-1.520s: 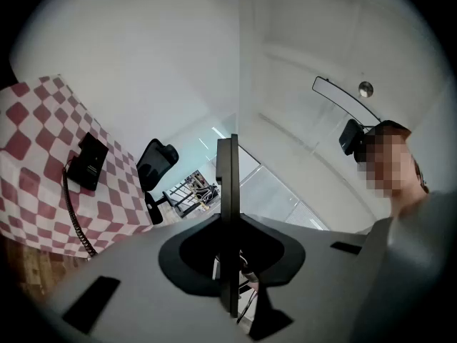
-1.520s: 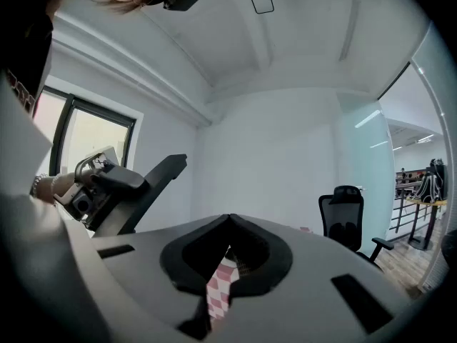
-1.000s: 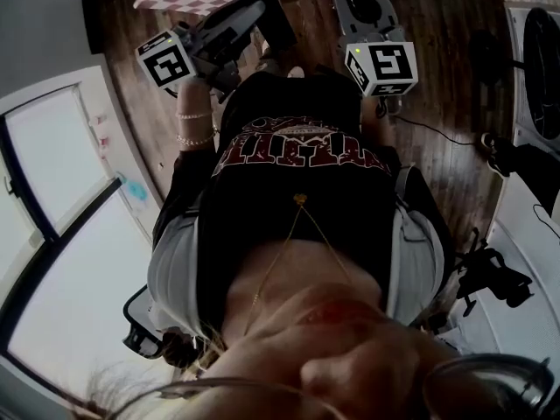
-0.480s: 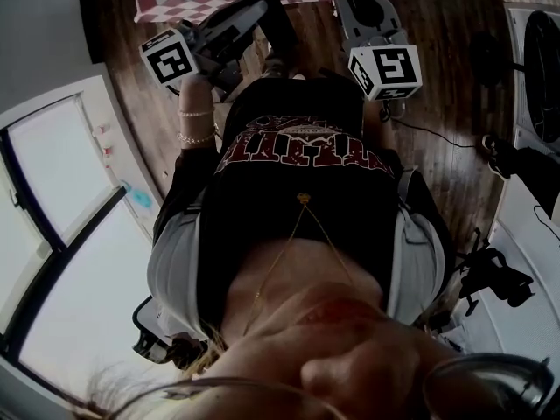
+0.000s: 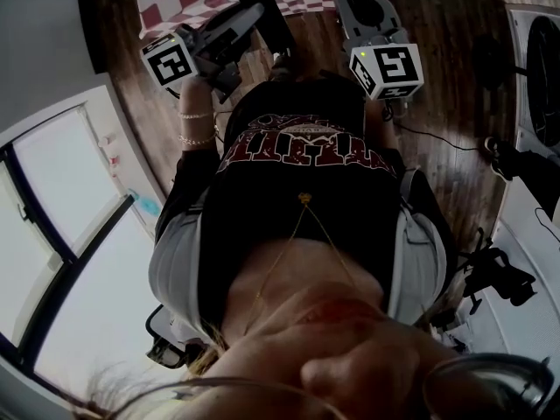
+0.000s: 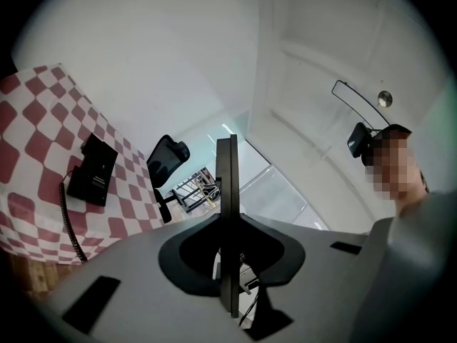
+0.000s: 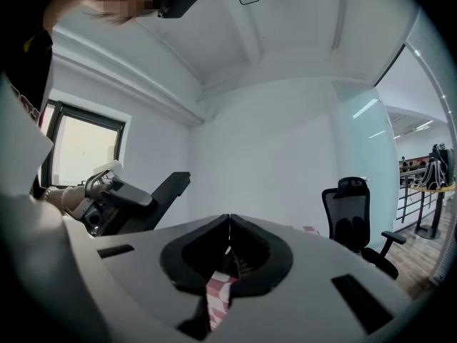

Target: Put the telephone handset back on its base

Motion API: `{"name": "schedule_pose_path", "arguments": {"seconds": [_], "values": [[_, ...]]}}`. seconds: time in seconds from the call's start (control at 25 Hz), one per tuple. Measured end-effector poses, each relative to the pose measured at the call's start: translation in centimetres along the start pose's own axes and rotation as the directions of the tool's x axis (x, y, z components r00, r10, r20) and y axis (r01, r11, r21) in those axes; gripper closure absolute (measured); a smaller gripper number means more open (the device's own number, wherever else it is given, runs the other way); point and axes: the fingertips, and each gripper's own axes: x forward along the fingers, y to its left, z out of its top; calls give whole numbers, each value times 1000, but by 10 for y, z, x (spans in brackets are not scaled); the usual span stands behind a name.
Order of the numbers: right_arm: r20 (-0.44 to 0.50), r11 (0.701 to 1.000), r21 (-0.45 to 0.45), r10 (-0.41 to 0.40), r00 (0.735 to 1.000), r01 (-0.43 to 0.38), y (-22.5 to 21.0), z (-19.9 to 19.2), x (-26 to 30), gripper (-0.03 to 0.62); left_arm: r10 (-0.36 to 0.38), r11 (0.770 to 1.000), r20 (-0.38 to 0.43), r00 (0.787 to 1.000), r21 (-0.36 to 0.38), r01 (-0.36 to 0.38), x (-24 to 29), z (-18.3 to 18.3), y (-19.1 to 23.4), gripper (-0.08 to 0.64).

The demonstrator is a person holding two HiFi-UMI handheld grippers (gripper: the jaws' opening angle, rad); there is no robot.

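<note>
While the person holds both tools out level before the chest, the left claw (image 6: 228,148) has its jaws pressed together on nothing, and the right claw (image 7: 228,220) is likewise closed and empty. Beyond them, past wooden floor (image 5: 437,33), stands the counter (image 6: 36,113), covered in red-and-white checks. On it lies the black telephone (image 6: 93,168), its coiled cord (image 6: 65,213) trailing toward the edge; whether the handset sits on the base is too small to tell. An office chair (image 6: 166,156) stands behind.

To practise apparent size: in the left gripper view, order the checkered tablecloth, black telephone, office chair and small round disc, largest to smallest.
1. checkered tablecloth
2. black telephone and office chair: look alike; chair farther off, so unranked
3. small round disc
</note>
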Motion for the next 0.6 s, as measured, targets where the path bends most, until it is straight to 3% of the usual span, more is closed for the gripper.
{"name": "schedule_pose_path", "arguments": {"seconds": [0.32,0.6], "values": [[-12,1000,5,-27,1000,27,-20,9,52,572,-25,1000,-28,999,-17,25,15,47,34,480],[-11,999,-5,-47,999,47,-18,9,57,572,-43,999,-41,998,-26,42,16,52,40,480]]}}
